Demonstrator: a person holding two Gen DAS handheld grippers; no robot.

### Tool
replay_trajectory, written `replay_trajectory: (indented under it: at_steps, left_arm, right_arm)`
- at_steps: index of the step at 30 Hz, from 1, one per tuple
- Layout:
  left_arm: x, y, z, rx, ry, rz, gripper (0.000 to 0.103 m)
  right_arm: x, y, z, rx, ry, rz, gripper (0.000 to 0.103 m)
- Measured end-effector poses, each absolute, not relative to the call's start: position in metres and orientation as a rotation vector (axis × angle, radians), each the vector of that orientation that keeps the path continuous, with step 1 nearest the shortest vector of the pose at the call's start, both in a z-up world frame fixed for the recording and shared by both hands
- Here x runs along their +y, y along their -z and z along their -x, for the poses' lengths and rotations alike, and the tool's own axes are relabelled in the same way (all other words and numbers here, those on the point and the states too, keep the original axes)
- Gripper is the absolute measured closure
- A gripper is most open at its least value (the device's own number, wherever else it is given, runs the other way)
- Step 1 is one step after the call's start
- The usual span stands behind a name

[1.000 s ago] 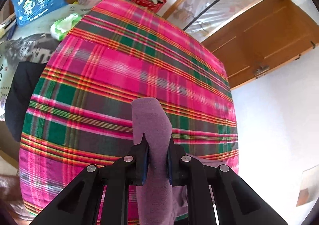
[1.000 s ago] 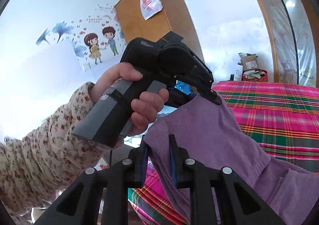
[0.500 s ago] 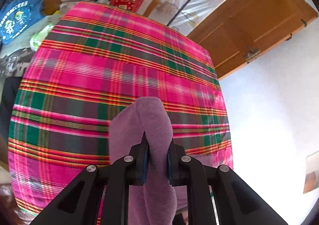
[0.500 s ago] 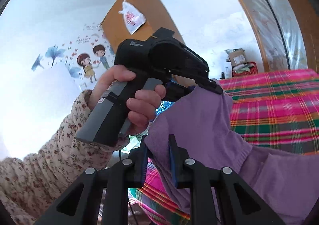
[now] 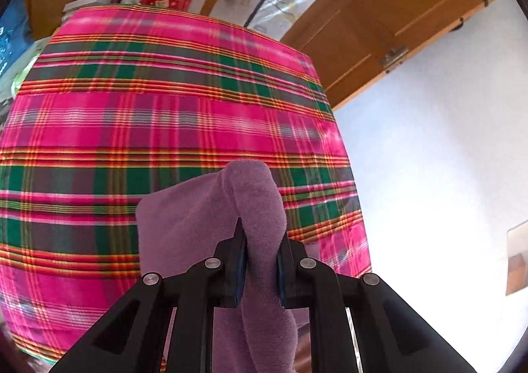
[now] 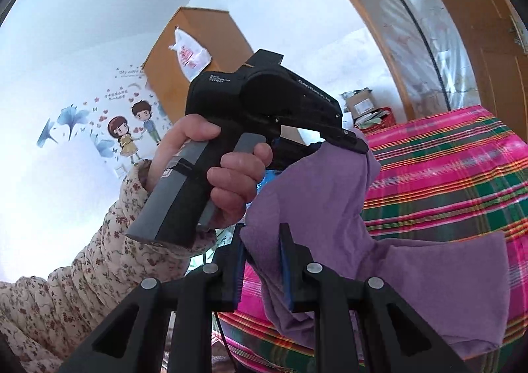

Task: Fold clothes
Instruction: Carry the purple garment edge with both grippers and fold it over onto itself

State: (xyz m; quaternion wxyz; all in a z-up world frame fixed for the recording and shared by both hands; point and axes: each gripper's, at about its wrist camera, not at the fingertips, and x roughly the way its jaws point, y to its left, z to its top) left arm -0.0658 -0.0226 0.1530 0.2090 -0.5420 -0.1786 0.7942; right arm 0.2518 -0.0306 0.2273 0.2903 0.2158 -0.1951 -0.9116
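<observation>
A plaid bed (image 5: 158, 128) lies below a purple garment (image 6: 323, 208), held up above it w/ its lower part draped on the bed. Left gripper (image 5: 259, 260) & right gripper (image 6: 262, 269) each pinch an edge. Best kept taut & level, likely, before laying flat.

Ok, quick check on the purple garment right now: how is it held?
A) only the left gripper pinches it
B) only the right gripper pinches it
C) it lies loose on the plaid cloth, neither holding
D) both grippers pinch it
D: the left gripper is closed on a fold of the purple garment, and the right gripper clamps another part of it above the plaid cloth.
</observation>
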Motion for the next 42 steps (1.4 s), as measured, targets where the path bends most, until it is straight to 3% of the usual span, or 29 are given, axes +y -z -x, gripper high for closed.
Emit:
replay_trajectory:
  at_steps: [42]
  left_arm:
    - [0.136, -0.047, 0.102, -0.243, -2.018, 1.762, 0.083]
  right_arm:
    - [0.114, -0.140, -0.272, -0.893, 2.653, -0.785, 0.084]
